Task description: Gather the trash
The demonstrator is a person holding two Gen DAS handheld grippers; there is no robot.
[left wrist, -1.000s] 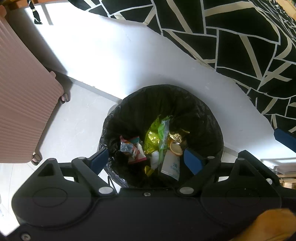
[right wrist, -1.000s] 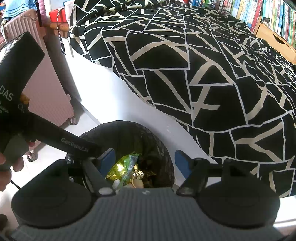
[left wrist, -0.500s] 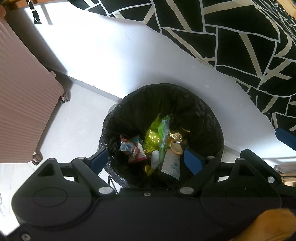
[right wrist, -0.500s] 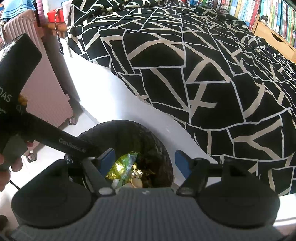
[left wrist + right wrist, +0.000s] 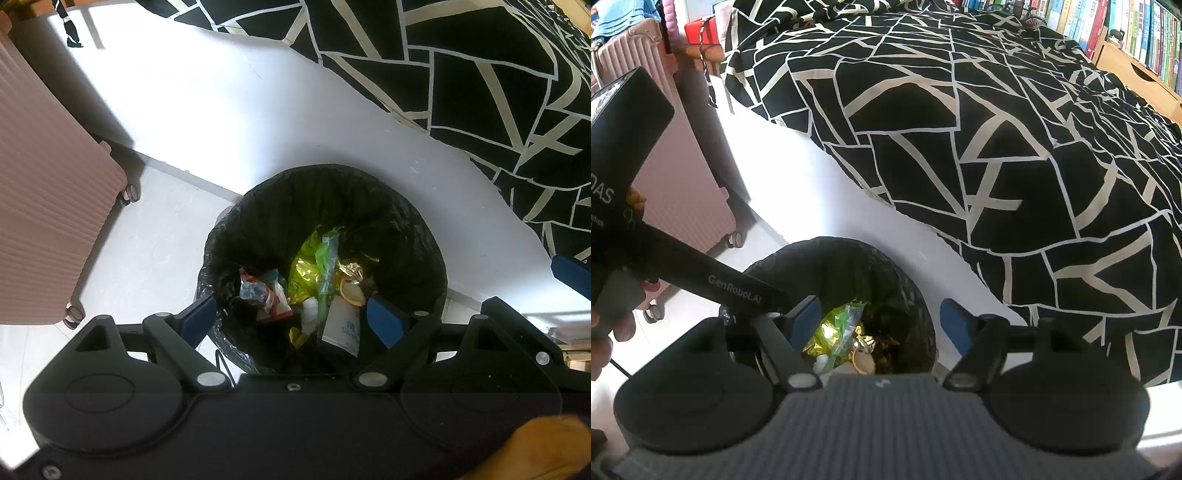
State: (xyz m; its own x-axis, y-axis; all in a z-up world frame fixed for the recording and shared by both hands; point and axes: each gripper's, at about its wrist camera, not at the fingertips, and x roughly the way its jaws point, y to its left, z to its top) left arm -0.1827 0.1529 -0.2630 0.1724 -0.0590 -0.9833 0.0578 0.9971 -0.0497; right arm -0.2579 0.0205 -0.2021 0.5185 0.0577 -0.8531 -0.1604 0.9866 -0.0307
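Observation:
A bin lined with a black bag (image 5: 388,206) stands on the floor beside the bed; its rim (image 5: 827,247) also shows in the right wrist view. Inside lie a yellow-green foil wrapper (image 5: 306,266), a red and white wrapper (image 5: 266,299), a white sachet (image 5: 341,326) and a round orange scrap (image 5: 351,291). My left gripper (image 5: 291,319) hangs open above the bin's mouth with nothing between its blue pads. My right gripper (image 5: 881,317) is also open and empty above the bin, just right of the left tool's body (image 5: 731,288).
A bed with a black and cream patterned cover (image 5: 997,147) over a white sheet (image 5: 221,103) runs behind the bin. A pink ribbed suitcase (image 5: 40,206) on wheels stands to the left on the pale floor (image 5: 147,243). Bookshelves (image 5: 1126,33) sit far right. A hand (image 5: 605,332) holds the left tool.
Both views have shifted slightly; the bin and its trash lie as before. Both grippers stay open and empty.

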